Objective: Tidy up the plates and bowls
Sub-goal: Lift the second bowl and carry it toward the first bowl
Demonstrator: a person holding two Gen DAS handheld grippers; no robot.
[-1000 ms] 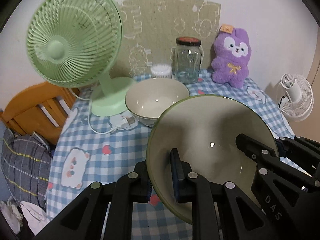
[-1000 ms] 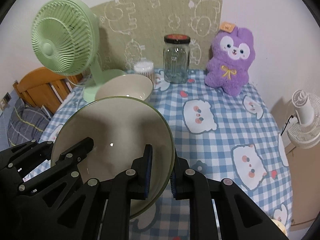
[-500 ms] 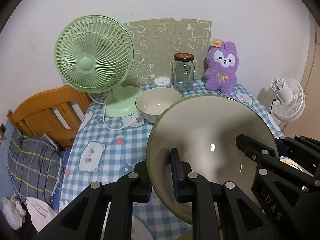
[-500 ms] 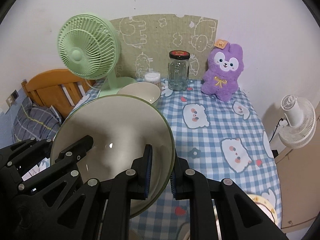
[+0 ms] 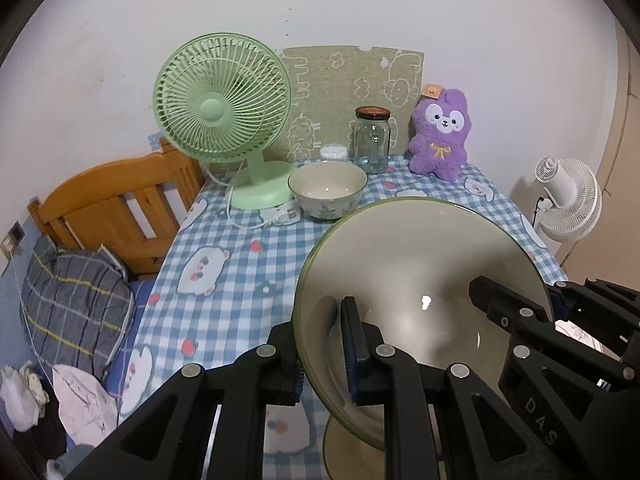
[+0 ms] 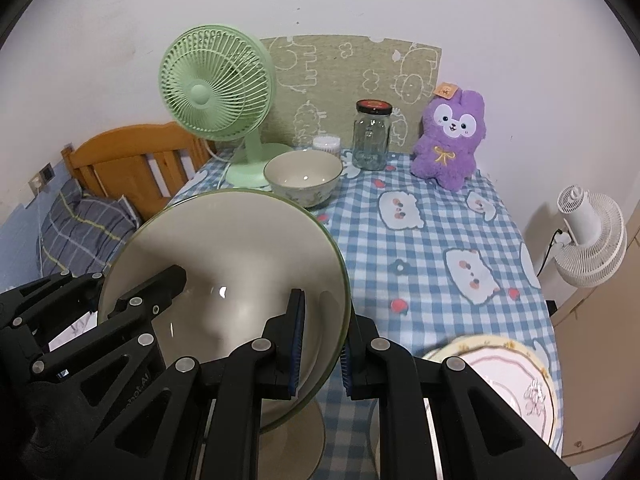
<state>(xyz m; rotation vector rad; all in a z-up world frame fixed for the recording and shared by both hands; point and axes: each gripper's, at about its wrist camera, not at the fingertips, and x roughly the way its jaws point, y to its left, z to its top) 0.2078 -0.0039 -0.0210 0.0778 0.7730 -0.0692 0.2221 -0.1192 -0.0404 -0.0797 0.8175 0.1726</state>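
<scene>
pulled back from the small bowl (image 5: 327, 189) in the upper centre, both grippers' fingers, left gripper (image 5: 320, 354) and right gripper (image 6: 320, 354), clamped on opposite rims of the big green-rimmed bowl (image 6: 224, 280) held above the counter (image 6: 432, 240), likely carrying it; next, a clear spot for lowering level.

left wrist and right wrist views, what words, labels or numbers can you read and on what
"DAS" on the right tool's black body, seen in the left wrist view.
Raised lettering on the left tool's body in the right wrist view: partly hidden, unreadable.
Orange tag on the purple plush: print too small to read.
Jar lid: markings too blurred to read.
</scene>
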